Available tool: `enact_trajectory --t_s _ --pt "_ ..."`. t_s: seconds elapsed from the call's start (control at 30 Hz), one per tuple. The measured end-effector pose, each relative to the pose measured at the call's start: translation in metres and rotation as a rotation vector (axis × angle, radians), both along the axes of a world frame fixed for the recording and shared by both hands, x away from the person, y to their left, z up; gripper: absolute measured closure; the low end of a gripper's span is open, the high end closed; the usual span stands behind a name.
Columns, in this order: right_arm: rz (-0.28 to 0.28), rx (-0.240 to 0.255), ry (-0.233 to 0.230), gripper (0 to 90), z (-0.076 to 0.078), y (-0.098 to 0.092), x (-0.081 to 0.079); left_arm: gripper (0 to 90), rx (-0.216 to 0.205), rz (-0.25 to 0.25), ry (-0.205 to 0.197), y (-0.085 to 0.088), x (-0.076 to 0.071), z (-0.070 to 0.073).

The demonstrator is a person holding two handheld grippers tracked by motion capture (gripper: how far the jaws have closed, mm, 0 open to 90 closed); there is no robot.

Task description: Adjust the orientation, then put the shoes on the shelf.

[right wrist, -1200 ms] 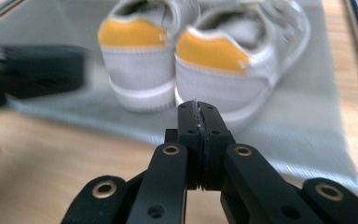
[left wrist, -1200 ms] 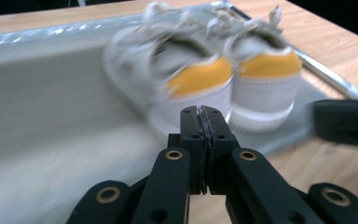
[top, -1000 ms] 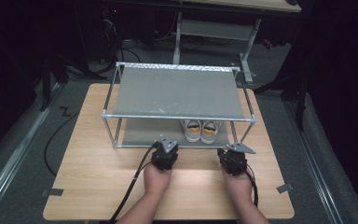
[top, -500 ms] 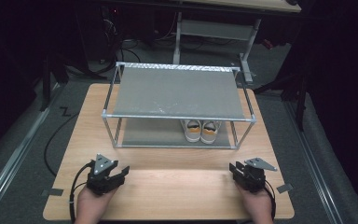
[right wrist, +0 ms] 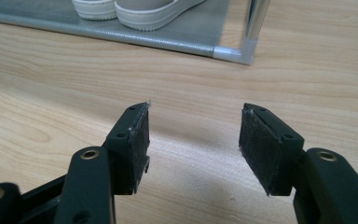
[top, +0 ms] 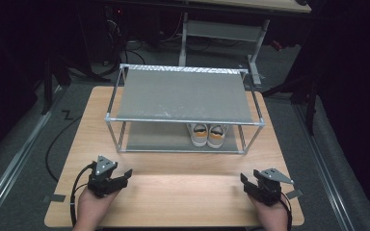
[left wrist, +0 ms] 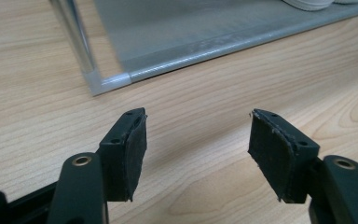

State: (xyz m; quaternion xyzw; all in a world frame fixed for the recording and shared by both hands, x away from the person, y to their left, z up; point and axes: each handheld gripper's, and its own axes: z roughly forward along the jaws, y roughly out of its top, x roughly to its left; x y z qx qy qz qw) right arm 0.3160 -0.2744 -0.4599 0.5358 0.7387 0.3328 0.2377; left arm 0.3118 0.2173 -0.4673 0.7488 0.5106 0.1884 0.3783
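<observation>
Black padded jaws of the left gripper (left wrist: 196,126) spread wide over bare wood, nothing between them, having just been opening; jaws of the right gripper (right wrist: 195,116) likewise parted and empty, somewhat less wide, also just been opening. Both held low near the front edge of the desk (top: 183,192), far apart, at its left and right corners, each aimed toward the metal rack (top: 183,96) standing at mid-desk. On the rack's lower shelf (left wrist: 191,28), toward its right end, a pair of pale shoes (top: 208,135) set side by side, toes to the front, soles flat, well apart from either gripper; nearer to the right one, with white soles just visible beyond its jaws (right wrist: 144,9). Upper shelf bare. Judged as a rest between steps, with the shoes shelved and let go. Should the pair be handled again: reach under the upper shelf, between the front posts, keeping low, then close on one shoe at heel or side wall.
</observation>
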Motion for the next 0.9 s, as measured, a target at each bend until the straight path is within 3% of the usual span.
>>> enact_trajectory --t_s 0.9 --pt "0.030 0.000 0.008 42.6 -0.0010 0.0017 0.0062 37.3 -0.007 0.004 0.002 0.0008 -0.0017 -0.0004"
